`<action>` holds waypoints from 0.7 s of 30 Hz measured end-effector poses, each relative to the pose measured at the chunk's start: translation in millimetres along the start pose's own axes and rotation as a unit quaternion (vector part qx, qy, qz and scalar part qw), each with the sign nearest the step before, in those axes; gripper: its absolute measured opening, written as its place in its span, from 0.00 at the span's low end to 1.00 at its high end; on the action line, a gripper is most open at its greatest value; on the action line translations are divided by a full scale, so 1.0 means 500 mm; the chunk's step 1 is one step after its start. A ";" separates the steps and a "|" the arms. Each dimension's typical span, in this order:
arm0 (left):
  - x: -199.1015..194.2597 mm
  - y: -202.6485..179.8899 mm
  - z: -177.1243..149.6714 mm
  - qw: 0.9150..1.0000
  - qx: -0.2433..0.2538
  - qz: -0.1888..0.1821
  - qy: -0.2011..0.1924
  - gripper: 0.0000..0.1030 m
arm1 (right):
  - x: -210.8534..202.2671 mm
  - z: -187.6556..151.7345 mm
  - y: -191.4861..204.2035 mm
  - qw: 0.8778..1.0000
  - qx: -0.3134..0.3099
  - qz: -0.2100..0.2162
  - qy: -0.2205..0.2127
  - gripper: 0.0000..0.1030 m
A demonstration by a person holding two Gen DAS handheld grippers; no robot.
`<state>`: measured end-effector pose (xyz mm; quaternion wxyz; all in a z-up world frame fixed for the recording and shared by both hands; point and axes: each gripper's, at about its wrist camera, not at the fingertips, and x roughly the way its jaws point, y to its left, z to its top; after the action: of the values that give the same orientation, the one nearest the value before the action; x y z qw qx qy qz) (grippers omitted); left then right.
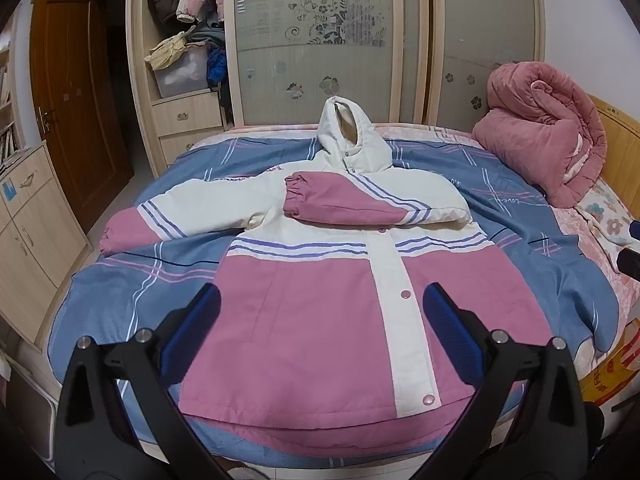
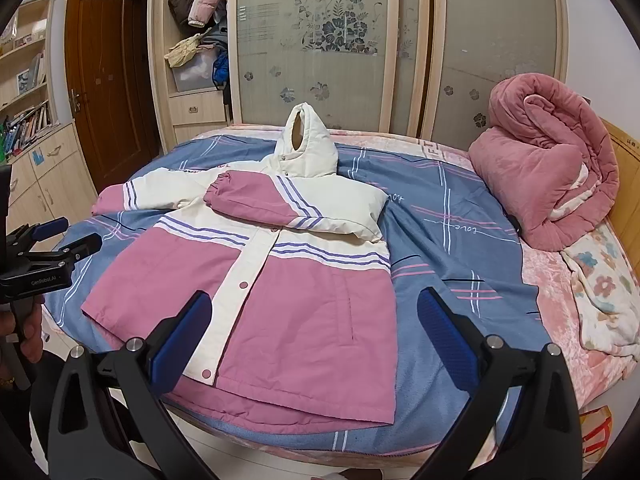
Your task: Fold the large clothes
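A pink and white hooded jacket point(image 1: 320, 304) lies face up on a blue plaid sheet point(image 1: 120, 292) on the bed. Its right sleeve point(image 1: 344, 200) is folded across the chest; its left sleeve point(image 1: 160, 216) lies spread out to the left. My left gripper point(image 1: 320, 320) is open and empty, hovering over the jacket's lower half. In the right wrist view the jacket point(image 2: 280, 304) lies left of centre. My right gripper point(image 2: 314, 328) is open and empty over the jacket's lower right part. The left gripper point(image 2: 60, 236) shows at that view's left edge, held in a hand.
A rolled pink quilt point(image 1: 548, 128) sits at the bed's far right, by a floral pillow point(image 2: 604, 292). A wardrobe with frosted sliding doors point(image 1: 320, 40) stands behind the bed. A wooden door point(image 1: 72, 100) and low cabinets point(image 1: 28, 232) are on the left.
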<state>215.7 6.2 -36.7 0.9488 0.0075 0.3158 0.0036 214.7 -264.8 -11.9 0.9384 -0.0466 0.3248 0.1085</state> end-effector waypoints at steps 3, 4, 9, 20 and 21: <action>0.004 0.002 -0.001 1.000 0.001 -0.004 0.002 0.98 | 0.005 0.001 0.003 1.000 -0.002 0.001 0.003 0.99; 0.006 0.002 -0.001 1.000 0.000 -0.006 0.002 0.98 | 0.008 0.002 0.005 1.000 -0.003 0.001 0.005 0.99; 0.030 0.040 0.000 0.998 -0.037 -0.045 0.026 0.98 | 0.013 0.005 0.008 1.000 -0.003 0.003 0.004 0.99; 0.134 0.423 -0.019 0.948 -0.296 -0.113 0.031 0.98 | 0.035 0.007 0.004 1.000 -0.001 0.003 0.015 0.99; 0.148 0.488 -0.024 0.935 -0.336 -0.113 0.017 0.98 | 0.038 0.008 0.004 1.000 0.000 0.003 0.016 0.99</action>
<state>267.4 251.4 -86.4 0.8846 -0.3474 0.3112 0.0019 231.2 -259.0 -20.7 0.9328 -0.0472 0.3397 0.1105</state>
